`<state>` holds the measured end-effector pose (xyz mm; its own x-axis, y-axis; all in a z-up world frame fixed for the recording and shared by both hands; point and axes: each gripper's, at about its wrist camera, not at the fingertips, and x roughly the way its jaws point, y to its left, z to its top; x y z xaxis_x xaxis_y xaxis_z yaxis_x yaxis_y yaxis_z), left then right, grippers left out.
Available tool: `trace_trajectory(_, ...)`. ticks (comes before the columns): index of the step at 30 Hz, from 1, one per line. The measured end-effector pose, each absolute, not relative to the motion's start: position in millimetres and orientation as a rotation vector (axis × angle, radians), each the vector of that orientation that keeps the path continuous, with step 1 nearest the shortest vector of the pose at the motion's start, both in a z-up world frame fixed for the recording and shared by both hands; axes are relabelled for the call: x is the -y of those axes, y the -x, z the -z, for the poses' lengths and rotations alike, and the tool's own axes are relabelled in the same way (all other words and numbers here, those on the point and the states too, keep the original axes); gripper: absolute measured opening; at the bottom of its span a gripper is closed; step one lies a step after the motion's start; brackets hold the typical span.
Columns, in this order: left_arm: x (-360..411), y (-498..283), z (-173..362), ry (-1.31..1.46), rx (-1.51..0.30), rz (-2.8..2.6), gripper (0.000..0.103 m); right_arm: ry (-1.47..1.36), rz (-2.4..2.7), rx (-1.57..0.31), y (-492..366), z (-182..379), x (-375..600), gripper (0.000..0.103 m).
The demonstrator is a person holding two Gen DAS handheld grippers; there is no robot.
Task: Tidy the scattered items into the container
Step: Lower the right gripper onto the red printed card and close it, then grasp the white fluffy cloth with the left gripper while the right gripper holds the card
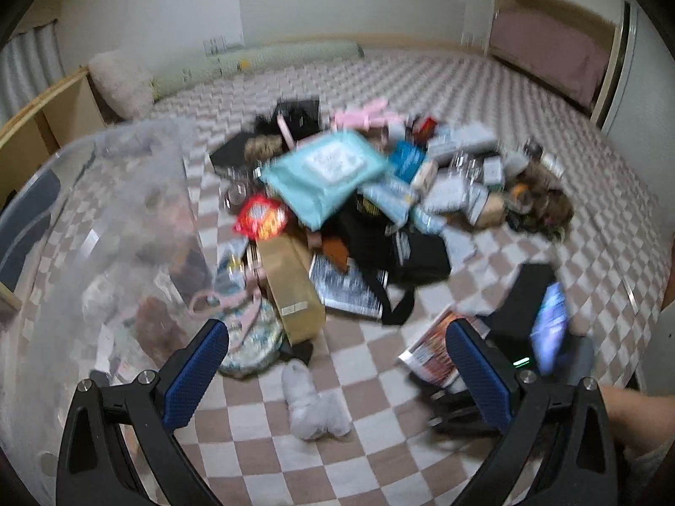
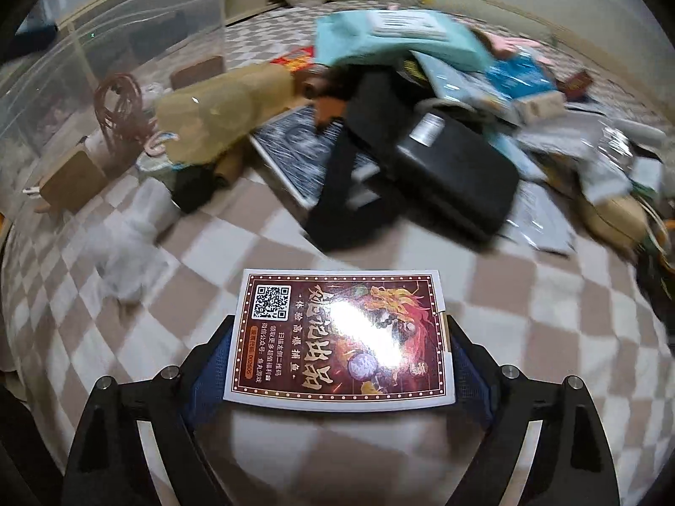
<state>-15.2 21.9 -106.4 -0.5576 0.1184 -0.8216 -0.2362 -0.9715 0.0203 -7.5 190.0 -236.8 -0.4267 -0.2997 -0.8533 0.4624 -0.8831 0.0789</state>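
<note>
A flat card box printed with a red dragon design and a QR code sits pinched between the jaws of the right gripper, held above the checkered blanket. Ahead lies the heap of scattered items: a teal wipes pack, a black pouch with a strap, a tan cardboard box, a red snack bag. The clear plastic container stands to the left, just beside the pile. The left gripper hovers with jaws spread, empty, above a white plush toy.
</note>
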Motion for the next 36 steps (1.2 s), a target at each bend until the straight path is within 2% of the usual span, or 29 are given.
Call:
trace_trajectory(2, -20, 17, 124, 1.436, -0.208, -2.574, 0.091, -1.337, 2.337, -0.234, 1, 237, -204, 0.090)
trace_trajectory(10, -22, 16, 189, 1.662, -0.367, -2.481, 0.089, -1.303, 2.386, -0.257, -9, 240, -213, 0.090)
trace_trajectory(18, -10, 29, 222, 1.770, -0.351, -2.506, 0.088, -1.297, 2.392, -0.254, 0, 247, -191, 0.090)
trace_trajectory(20, -6, 30, 227, 1.794, -0.335, -2.501, 0.084, -1.292, 2.396, -0.257, 0, 248, -190, 0.090)
trace_trajectory(23, 0, 33, 235, 1.830, -0.311, -2.493, 0.084, -1.290, 2.400, -0.263, -1, 248, -188, 0.090)
trace_trajectory(28, 6, 32, 232, 1.844, -0.223, -2.455, 0.061, -1.291, 2.425, -0.263, -5, 246, -187, 0.090)
trace_trajectory(30, 7, 32, 230, 1.842, -0.198, -2.435, 0.045, -1.296, 2.435, -0.263, -5, 246, -184, 0.090)
trace_trajectory(32, 9, 31, 229, 1.842, -0.171, -2.422, 0.035, -1.304, 2.443, -0.259, -6, 245, -183, 0.090)
trace_trajectory(33, 11, 31, 228, 1.842, -0.156, -2.418, 0.031, -1.310, 2.444, -0.252, -6, 245, -182, 0.090)
trace_trajectory(36, 17, 29, 225, 1.850, -0.092, -2.410, 0.030, -1.344, 2.443, -0.219, -9, 243, -184, 0.090)
